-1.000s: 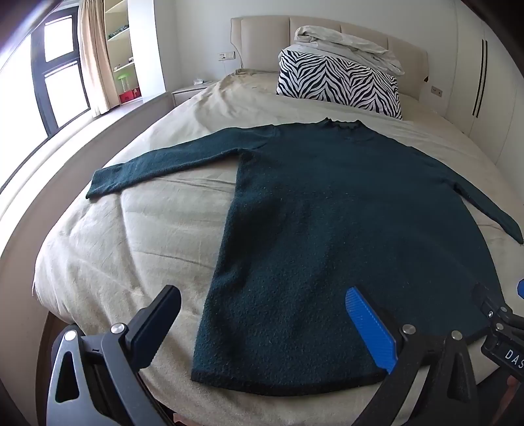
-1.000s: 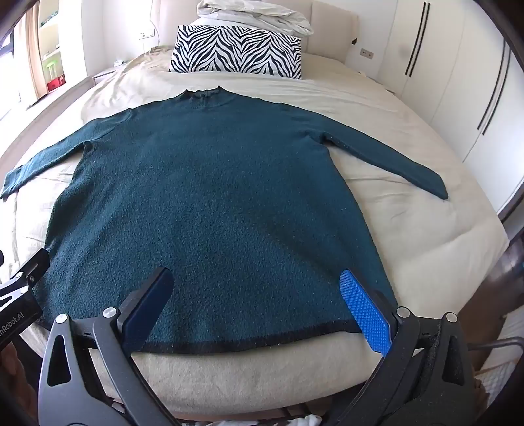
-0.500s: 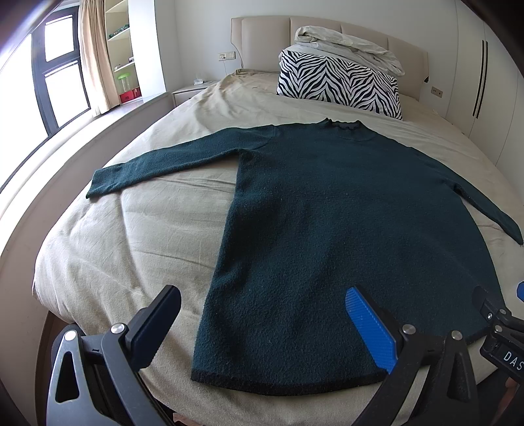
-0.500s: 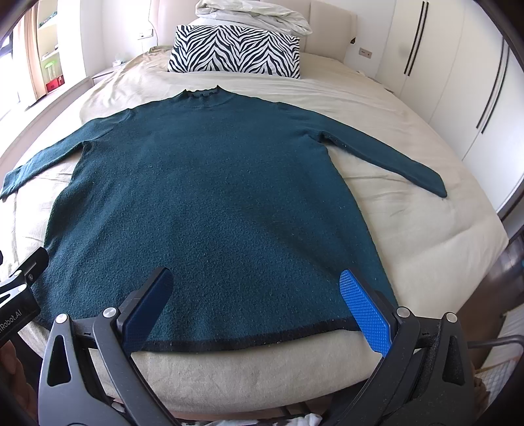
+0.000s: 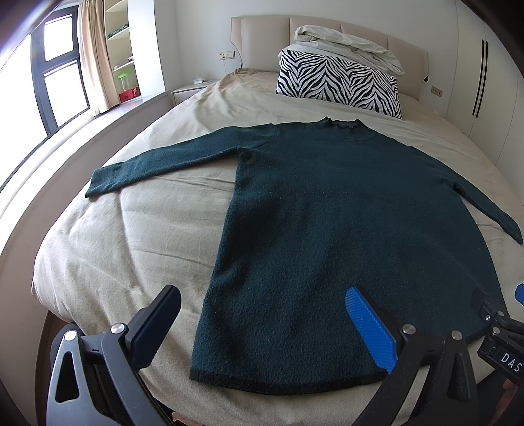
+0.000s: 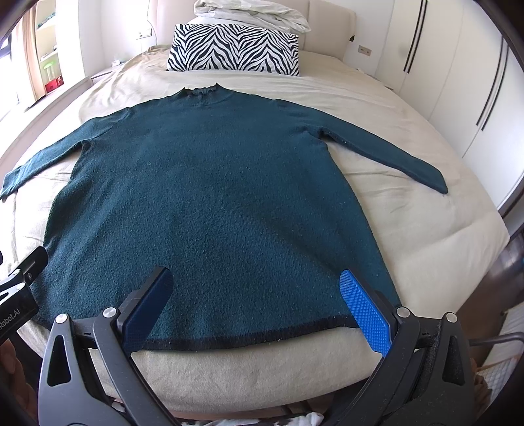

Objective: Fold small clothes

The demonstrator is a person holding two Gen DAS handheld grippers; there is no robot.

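Faintly, "DAS" marks the right gripper (image 5: 501, 347) beside the sweater (image 5: 344, 229).

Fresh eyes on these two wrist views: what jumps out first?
The dark teal sweater dominates, spread flat on the beige bed with both sleeves out and its hem at the near edge. Behind it, a zebra-print pillow stands against the headboard under a crumpled white duvet. In the foreground, the left tool and right tool hover open over the hem, holding nothing.
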